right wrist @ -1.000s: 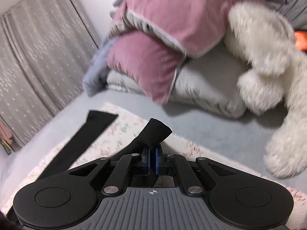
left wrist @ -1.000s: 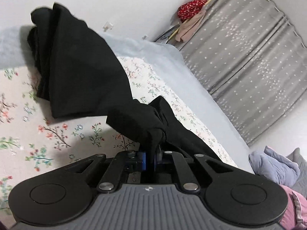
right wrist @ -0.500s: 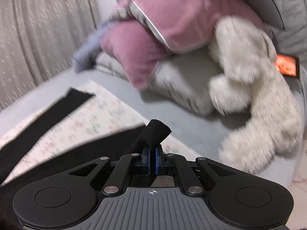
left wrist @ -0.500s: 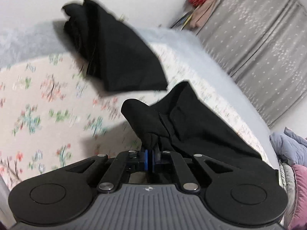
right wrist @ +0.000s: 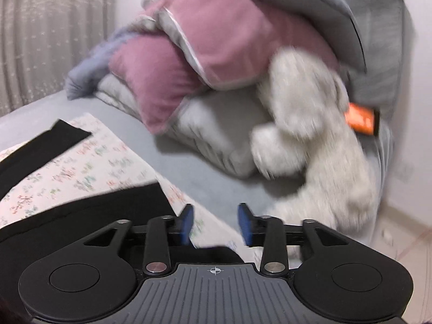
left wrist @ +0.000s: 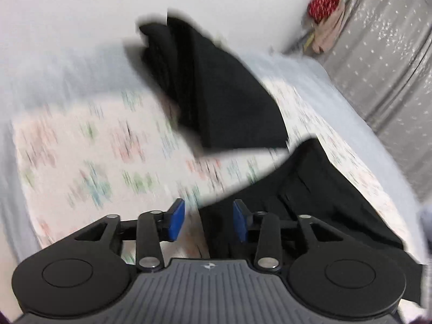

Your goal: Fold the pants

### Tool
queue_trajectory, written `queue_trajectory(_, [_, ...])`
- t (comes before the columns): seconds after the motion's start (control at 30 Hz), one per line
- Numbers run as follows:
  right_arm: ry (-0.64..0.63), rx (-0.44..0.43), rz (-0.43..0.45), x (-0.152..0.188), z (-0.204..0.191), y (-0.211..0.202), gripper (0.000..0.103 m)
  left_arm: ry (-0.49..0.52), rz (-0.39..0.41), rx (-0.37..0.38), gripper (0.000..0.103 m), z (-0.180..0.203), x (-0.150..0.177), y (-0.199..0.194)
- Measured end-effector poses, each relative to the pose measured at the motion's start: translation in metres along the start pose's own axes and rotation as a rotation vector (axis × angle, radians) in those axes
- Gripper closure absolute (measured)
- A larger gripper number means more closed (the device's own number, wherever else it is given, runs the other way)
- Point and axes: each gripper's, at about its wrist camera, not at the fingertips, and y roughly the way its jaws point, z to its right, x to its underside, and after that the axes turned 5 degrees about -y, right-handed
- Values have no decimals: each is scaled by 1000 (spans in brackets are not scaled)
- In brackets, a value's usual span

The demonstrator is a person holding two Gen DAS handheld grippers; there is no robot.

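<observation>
The black pants (left wrist: 318, 189) lie on the floral sheet (left wrist: 102, 167) of the bed. In the left wrist view their near edge lies under the gap of my left gripper (left wrist: 209, 222), whose jaws are opening; the blue pads (left wrist: 176, 218) press on nothing. A second black garment (left wrist: 216, 89) is bunched at the far end of the sheet. In the right wrist view a black pant leg (right wrist: 89, 210) lies flat to the left of my right gripper (right wrist: 216, 224), whose jaws are also opening with only sheet between them. Another leg end (right wrist: 54, 143) lies farther left.
A pile of pink and grey pillows (right wrist: 216, 40) and a white plush toy (right wrist: 318, 135) sit at the head of the bed. An orange-screened device (right wrist: 361, 118) lies beside the toy. Grey curtains (left wrist: 391, 54) hang along the far side, with clothes (left wrist: 326, 16) hanging near them.
Both grippers have let go of the black fabric and their jaws now stand apart. The pants have dropped flat onto the sheet. Both views have swung.
</observation>
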Motion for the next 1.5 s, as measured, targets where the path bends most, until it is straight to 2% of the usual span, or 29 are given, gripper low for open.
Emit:
queue_trajectory(0.03, [-14, -14, 13, -1, -4, -2, 48, 6, 40, -15, 57, 5, -4, -3])
queue_trajectory(0.07, [-26, -34, 22, -4, -10, -3, 47, 10, 73, -21, 56, 12, -9, -3])
queue_trajectory(0.13, [-41, -84, 24, -6, -24, -2, 47, 49, 115, 31, 53, 34, -17, 3])
queue_trajectory(0.17, [-48, -112, 17, -7, -30, -2, 47, 95, 106, 86, 50, 52, -20, 12])
queue_trajectory(0.2, [-59, -148, 4, -7, -40, 0, 47, 132, 87, 135, 42, 67, -21, 22])
queue_trajectory(0.23, [-70, -175, -3, -7, -49, -1, 47, 175, 49, 193, 38, 85, -21, 37])
queue_trajectory(0.27, [-87, -198, -6, -6, -57, -3, 47, 217, -3, 237, 38, 102, -18, 56])
queue_trajectory(0.3, [-110, -219, -3, -6, -68, -2, 47, 255, -45, 243, 38, 115, -14, 74])
queue_trajectory(0.43, [-205, -290, -10, -3, -105, 0, 47, 407, -141, 188, 38, 144, -3, 132])
queue_trajectory(0.53, [-243, -341, -36, 1, -124, 4, 47, 439, -215, 146, 38, 145, -1, 160])
queue_trajectory(0.6, [-289, -362, -42, 4, -137, 6, 47, 484, -223, 141, 38, 146, 1, 169])
queue_trajectory(0.67, [-318, -365, -32, 7, -145, 5, 47, 514, -226, 147, 44, 146, 1, 168])
queue_trajectory(0.73, [-327, -382, -36, 6, -152, 7, 47, 515, -236, 150, 64, 144, 3, 166])
queue_trajectory(0.83, [-339, -410, -50, 9, -157, 6, 47, 501, -265, 171, 88, 136, -4, 161])
queue_trajectory(0.97, [-364, -417, -46, 11, -161, 3, 43, 459, -289, 191, 97, 125, -9, 160])
queue_trajectory(1.03, [-354, -423, -43, 10, -160, 2, 40, 461, -266, 193, 103, 128, -7, 159])
queue_trajectory(1.13, [-358, -428, -48, 11, -161, 2, 40, 482, -222, 186, 103, 135, -4, 153])
queue_trajectory(1.23, [-364, -432, -47, 13, -161, 0, 40, 462, -153, 174, 103, 138, -9, 142])
queue_trajectory(1.4, [-360, -427, -47, 13, -162, -1, 40, 557, 33, 61, 103, 158, -4, 125])
queue_trajectory(1.5, [-357, -432, -41, 13, -161, -2, 40, 604, 118, -2, 103, 165, 0, 124])
